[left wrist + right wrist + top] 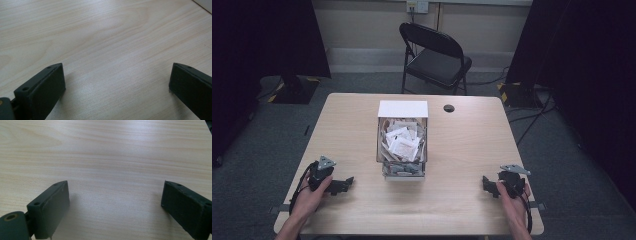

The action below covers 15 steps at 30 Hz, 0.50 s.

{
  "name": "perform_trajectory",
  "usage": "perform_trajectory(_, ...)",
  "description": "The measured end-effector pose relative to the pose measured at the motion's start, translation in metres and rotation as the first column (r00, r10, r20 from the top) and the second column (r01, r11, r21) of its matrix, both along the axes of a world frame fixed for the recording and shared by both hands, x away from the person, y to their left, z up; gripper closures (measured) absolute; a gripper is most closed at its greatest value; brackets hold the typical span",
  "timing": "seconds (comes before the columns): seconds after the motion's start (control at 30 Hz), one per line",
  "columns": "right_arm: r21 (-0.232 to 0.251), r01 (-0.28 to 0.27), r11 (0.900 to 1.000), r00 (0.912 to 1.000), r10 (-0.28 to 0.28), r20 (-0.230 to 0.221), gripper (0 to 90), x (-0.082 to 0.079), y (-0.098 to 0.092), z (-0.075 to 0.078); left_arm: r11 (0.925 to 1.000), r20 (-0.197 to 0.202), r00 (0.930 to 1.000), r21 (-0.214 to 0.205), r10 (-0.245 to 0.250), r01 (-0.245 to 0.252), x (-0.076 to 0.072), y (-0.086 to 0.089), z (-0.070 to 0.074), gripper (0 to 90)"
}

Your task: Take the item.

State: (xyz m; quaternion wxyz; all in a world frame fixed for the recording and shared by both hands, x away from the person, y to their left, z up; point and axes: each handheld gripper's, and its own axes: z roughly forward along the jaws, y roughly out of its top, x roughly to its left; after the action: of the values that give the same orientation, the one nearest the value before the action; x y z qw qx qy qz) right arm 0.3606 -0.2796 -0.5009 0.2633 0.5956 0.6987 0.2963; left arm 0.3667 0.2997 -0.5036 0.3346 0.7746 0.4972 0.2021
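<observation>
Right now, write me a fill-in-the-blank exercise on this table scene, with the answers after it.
1. The clear box in the middle of the table holds white ____.
2. The jaws of the left gripper and the right gripper stand ____, with nothing between them.
3. Beyond the far edge of the table stands a black folding ____.
4. Both grippers rest on the table, one on each ____ of the box.

Missing words: packets; open; chair; side
</observation>
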Motion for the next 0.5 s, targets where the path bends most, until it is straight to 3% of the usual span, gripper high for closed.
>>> perform_trajectory(0.27, -0.006, -0.012, 0.9999, 0.9997, 0.012, -0.023, 11.9, 0.0011, -0.0001, 0.0032, 1.0, 0.0, 1.0, 0.0, 0.0, 0.0, 0.0, 0.0001, 0.0, 0.0)
perform_trajectory(0.5, 0.026, -0.021, 0.9994, 0.9994, 0.022, -0.026, 14.7, -0.0015, -0.0032, 0.0099, 1.0, -0.003, 1.0, 0.006, -0.005, 0.005, 0.0003, 0.0004, 0.0003, 0.0)
